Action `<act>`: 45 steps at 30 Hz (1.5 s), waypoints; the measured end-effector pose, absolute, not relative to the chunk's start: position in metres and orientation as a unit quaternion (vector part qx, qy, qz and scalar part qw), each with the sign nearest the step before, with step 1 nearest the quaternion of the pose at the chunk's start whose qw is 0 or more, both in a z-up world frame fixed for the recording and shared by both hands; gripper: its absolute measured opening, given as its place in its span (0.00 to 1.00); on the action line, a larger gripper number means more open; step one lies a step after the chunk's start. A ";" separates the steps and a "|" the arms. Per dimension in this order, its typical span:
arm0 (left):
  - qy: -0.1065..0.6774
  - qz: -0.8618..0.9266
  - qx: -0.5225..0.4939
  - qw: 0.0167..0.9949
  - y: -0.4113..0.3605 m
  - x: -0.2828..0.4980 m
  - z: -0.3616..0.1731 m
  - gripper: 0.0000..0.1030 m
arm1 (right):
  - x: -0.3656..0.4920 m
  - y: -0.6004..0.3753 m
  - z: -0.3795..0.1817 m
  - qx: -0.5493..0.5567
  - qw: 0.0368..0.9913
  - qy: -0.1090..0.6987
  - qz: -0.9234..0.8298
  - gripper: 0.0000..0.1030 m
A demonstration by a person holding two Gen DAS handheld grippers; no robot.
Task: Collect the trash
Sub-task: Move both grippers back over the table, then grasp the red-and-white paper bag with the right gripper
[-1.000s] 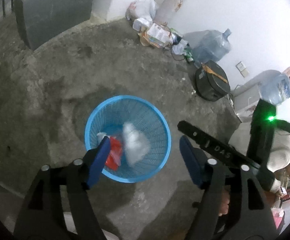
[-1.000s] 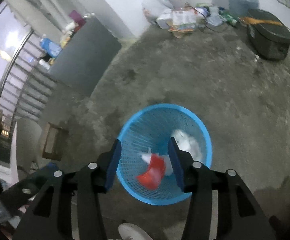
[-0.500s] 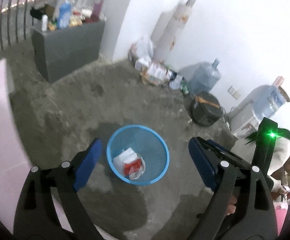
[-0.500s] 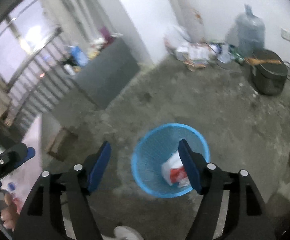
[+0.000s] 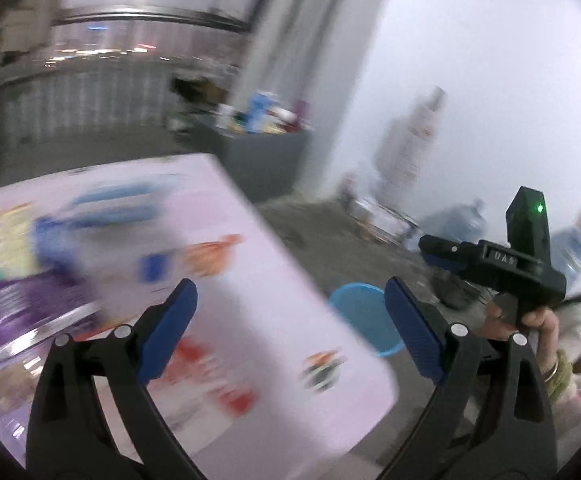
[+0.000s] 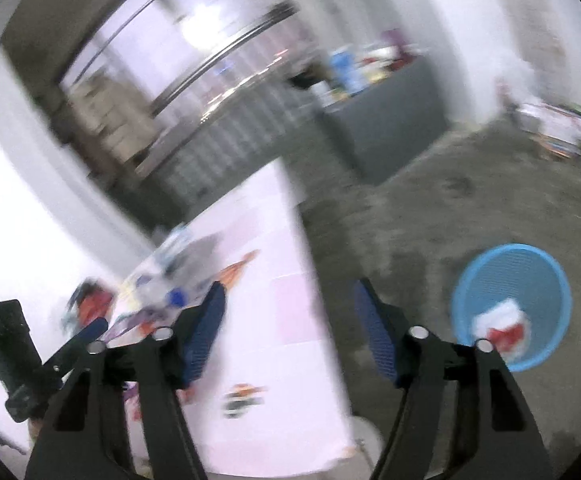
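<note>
**Counting the litter: one bin, two empty claws**

Sitting on the grey concrete floor (image 6: 470,208), right of the pink table (image 6: 290,280), one blue mesh bin (image 6: 512,304) holds one white-and-red wrapper (image 6: 502,328). Blurred scraps lie on the table, too smeared to count. Two claws show: the left gripper (image 5: 286,332) has just been opening and stands wide with nothing between its blue pads; the right gripper (image 6: 290,332) has just been closing, half spread and empty.
</note>
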State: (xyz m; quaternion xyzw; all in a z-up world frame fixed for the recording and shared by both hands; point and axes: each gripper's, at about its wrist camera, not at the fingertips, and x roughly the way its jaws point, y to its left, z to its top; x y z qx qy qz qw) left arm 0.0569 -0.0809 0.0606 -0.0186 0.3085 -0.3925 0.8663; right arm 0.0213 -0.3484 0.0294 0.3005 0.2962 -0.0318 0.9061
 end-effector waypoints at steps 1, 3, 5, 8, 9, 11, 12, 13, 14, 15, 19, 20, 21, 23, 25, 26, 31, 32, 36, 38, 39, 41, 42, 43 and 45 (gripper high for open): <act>0.305 -0.372 -0.029 0.876 -0.054 0.055 0.059 0.88 | 0.036 -0.331 0.031 0.292 0.907 0.304 -0.010 0.55; 0.304 -0.347 -0.049 0.886 -0.018 0.053 0.055 0.88 | 0.067 -0.294 0.034 0.277 0.906 0.319 0.037 0.46; 0.305 -0.330 -0.067 0.891 0.012 0.053 0.050 0.88 | 0.092 -0.266 0.035 0.269 0.902 0.330 0.072 0.41; 0.316 -0.308 -0.095 0.892 0.042 0.057 0.036 0.86 | 0.133 -0.218 0.040 0.245 0.896 0.348 0.127 0.36; 0.320 -0.305 -0.106 0.891 0.050 0.060 0.032 0.79 | 0.141 -0.207 0.040 0.239 0.895 0.352 0.137 0.35; 0.335 -0.300 -0.135 0.883 0.059 0.070 0.022 0.71 | 0.163 -0.181 0.038 0.220 0.891 0.364 0.156 0.33; 0.343 -0.299 -0.148 0.878 0.064 0.075 0.015 0.65 | 0.170 -0.172 0.036 0.214 0.888 0.372 0.163 0.31; 0.350 -0.298 -0.161 0.873 0.065 0.076 0.010 0.61 | 0.178 -0.159 0.031 0.205 0.883 0.386 0.172 0.30; 0.357 -0.299 -0.174 0.868 0.067 0.077 0.004 0.56 | 0.182 -0.152 0.026 0.196 0.879 0.397 0.176 0.29; 0.361 -0.301 -0.182 0.864 0.070 0.080 0.000 0.54 | 0.185 -0.141 0.020 0.182 0.874 0.413 0.182 0.29; 0.361 -0.310 -0.184 0.860 0.074 0.081 -0.007 0.51 | 0.175 -0.124 0.000 0.138 0.859 0.451 0.201 0.29; 0.362 -0.312 -0.184 0.859 0.075 0.082 -0.009 0.51 | 0.170 -0.122 -0.008 0.129 0.853 0.463 0.203 0.29; 0.363 -0.314 -0.184 0.858 0.076 0.084 -0.011 0.51 | 0.166 -0.123 -0.013 0.127 0.848 0.472 0.204 0.29; 0.369 -0.316 -0.183 0.855 0.073 0.086 -0.013 0.51 | 0.154 -0.122 -0.033 0.123 0.833 0.499 0.205 0.25; 0.377 -0.316 -0.178 0.852 0.071 0.089 -0.016 0.51 | 0.144 -0.122 -0.037 0.124 0.837 0.490 0.209 0.25; 0.384 -0.314 -0.173 0.851 0.067 0.091 -0.019 0.51 | 0.140 -0.123 -0.037 0.124 0.836 0.491 0.211 0.25; 0.400 -0.305 -0.149 0.852 0.052 0.096 -0.026 0.51 | 0.128 -0.122 -0.035 0.094 0.837 0.497 0.210 0.22; 0.404 -0.303 -0.142 0.851 0.048 0.095 -0.028 0.51 | 0.130 -0.120 -0.034 0.089 0.837 0.498 0.210 0.22; 0.419 -0.297 -0.118 0.850 0.035 0.090 -0.034 0.51 | 0.121 -0.130 -0.032 0.094 0.834 0.502 0.210 0.18; 0.418 -0.295 -0.092 0.854 0.026 0.085 -0.036 0.51 | 0.117 -0.140 -0.033 0.118 0.831 0.502 0.210 0.17; 0.416 -0.293 -0.075 0.858 0.023 0.080 -0.036 0.51 | 0.118 -0.142 -0.034 0.129 0.830 0.500 0.211 0.17; 0.416 -0.283 -0.035 0.864 0.011 0.076 -0.039 0.51 | 0.115 -0.153 -0.034 0.159 0.828 0.494 0.213 0.17; 0.413 -0.283 -0.024 0.865 0.008 0.074 -0.040 0.52 | 0.115 -0.157 -0.033 0.171 0.827 0.492 0.211 0.17; 0.410 -0.282 -0.018 0.867 0.007 0.071 -0.041 0.52 | 0.116 -0.161 -0.031 0.179 0.827 0.490 0.209 0.18; 0.408 -0.280 -0.009 0.869 0.004 0.070 -0.042 0.51 | 0.116 -0.168 -0.026 0.191 0.834 0.478 0.200 0.22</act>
